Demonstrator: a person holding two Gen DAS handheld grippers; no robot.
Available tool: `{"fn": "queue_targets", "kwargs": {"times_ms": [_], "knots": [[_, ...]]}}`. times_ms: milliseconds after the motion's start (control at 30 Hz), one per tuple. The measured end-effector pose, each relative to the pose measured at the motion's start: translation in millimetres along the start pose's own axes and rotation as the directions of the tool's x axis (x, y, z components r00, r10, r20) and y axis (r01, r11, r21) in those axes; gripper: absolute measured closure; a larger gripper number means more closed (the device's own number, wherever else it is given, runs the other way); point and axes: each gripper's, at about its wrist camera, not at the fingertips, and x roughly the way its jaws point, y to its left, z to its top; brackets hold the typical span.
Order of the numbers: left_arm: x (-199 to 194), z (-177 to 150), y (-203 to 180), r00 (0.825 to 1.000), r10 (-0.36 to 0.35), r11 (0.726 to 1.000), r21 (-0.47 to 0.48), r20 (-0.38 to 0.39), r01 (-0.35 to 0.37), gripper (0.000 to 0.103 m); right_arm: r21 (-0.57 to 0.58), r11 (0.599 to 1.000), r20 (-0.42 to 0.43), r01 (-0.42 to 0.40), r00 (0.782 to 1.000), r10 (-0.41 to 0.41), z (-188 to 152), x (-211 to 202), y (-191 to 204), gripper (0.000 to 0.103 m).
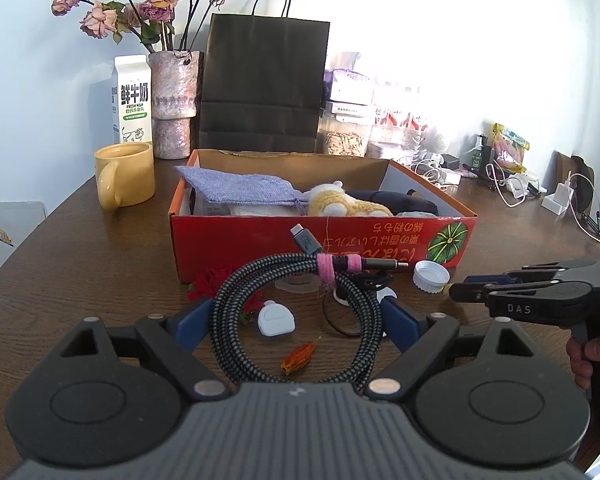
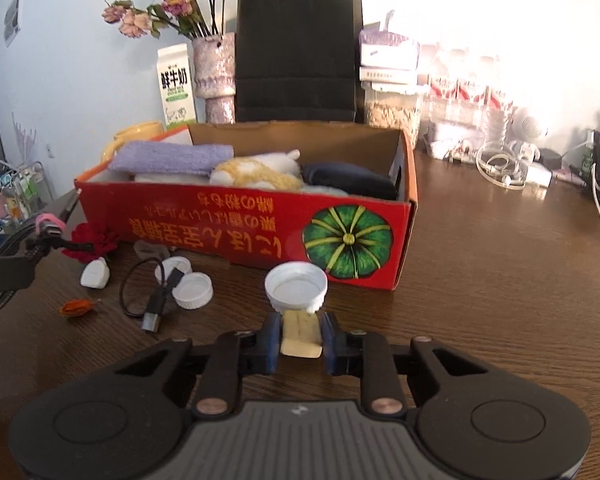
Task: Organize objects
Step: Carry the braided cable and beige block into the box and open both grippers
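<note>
The right tool [image 2: 301,334] grips a small cream block [image 2: 300,336]; the red box [image 2: 236,220] lies at twelve o'clock. The left tool [image 1: 296,320], spread wide, holds the coiled cable [image 1: 296,320] above the desk [image 1: 100,280].

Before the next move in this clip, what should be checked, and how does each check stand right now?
1. Grip: right gripper clamps the cream block: ok.
2. Clearance: cream block free of the white cap at its far end: cannot tell.
3. Other hand: left gripper holds the braided cable coil: ok.
4. Target: red box open on top: ok.
5. Space: room left in the red box beside the plush toy: cannot tell.
</note>
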Motion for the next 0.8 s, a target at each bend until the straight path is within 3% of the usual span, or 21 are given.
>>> {"fn": "queue_targets", "kwargs": {"times_ms": [433,800], "knots": [[2,22,-5,0.999,-0.012,1.0,-0.002,0.053,0.012,0.013,-0.033,0.999,0.156,-0.013,0.988,0.018,33,-27,20,0.082],[27,61,-9,0.993,-0.022,1.0,-0.013,0.118,0.023,0.013,-0.037,0.999,0.23,-0.009,0.973,0.017,73,-5,31,0.082]]}}
